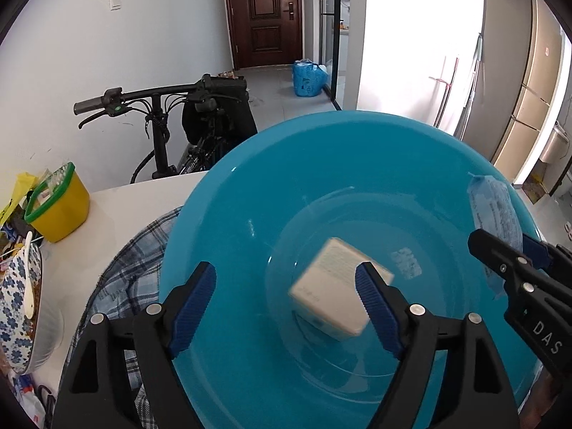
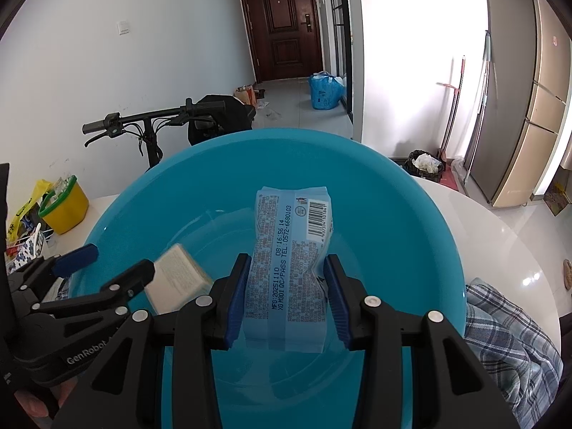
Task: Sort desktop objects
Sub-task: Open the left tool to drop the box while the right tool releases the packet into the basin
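Note:
A blue plastic basin (image 1: 228, 214) (image 2: 150, 200) sits on a white table. My left gripper (image 1: 286, 304) is open above it, and a blurred white box (image 1: 332, 300) is in mid-air or resting in the basin between and below its fingers, not gripped. The box also shows in the right wrist view (image 2: 177, 279). My right gripper (image 2: 286, 296) is shut on a pale blue tissue pack (image 2: 289, 250) with a barcode, held over the basin. The right gripper appears at the right edge of the left wrist view (image 1: 514, 268).
A plaid shirt (image 1: 121, 279) (image 2: 507, 339) lies under the basin. A yellow tub with a green rim (image 1: 60, 203), a floral bowl with a spoon (image 1: 18, 296) and clutter stand at the left. A scooter (image 1: 161, 107) stands behind the table.

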The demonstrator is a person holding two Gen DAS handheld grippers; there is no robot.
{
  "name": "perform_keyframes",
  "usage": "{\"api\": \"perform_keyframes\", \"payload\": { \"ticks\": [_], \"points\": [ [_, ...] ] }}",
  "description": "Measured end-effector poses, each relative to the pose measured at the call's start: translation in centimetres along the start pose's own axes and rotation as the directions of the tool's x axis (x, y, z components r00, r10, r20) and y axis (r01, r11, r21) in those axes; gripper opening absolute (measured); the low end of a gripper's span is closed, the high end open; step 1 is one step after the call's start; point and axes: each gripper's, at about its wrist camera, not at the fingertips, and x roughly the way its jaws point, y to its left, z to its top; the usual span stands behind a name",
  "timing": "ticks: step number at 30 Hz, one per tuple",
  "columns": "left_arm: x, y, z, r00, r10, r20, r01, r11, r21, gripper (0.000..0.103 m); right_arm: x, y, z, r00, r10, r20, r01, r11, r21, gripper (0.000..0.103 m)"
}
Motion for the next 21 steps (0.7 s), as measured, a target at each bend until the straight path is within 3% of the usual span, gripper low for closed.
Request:
{"api": "perform_keyframes", "payload": {
  "ticks": [21],
  "points": [
    [-0.5,1.1,0.4,1.0,0.012,0.012,-0.012,1.0,-0.02,0.083,0.2,-0.6,-0.1,1.0,-0.015,-0.007,0.016,1.0,0.008,0.046]
  ]
}}
